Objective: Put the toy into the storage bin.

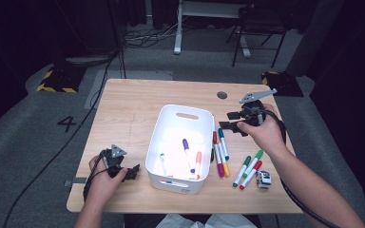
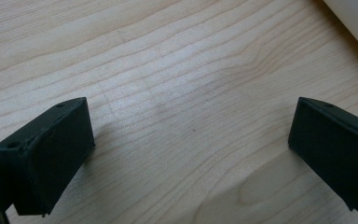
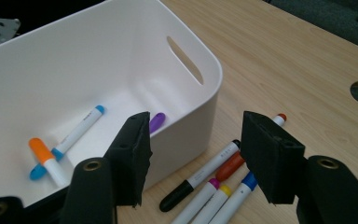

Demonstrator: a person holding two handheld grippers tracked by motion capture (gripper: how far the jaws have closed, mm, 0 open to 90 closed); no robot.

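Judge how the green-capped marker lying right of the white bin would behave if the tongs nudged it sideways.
The green-capped marker looks round and slim, so it would probably roll on the smooth table. It seems rigid and light. Its red-capped neighbour lies close beside it and might stop it.

Overhead light falls bright on the worktop [image 1: 133, 99], while the surrounding room stays dark. The white bin [image 1: 171, 124] is overexposed inside, washing out detail. In the left gripper view, the jaws cast soft shadows on sharply focused wood grain. The right gripper view's near jaws are slightly soft.
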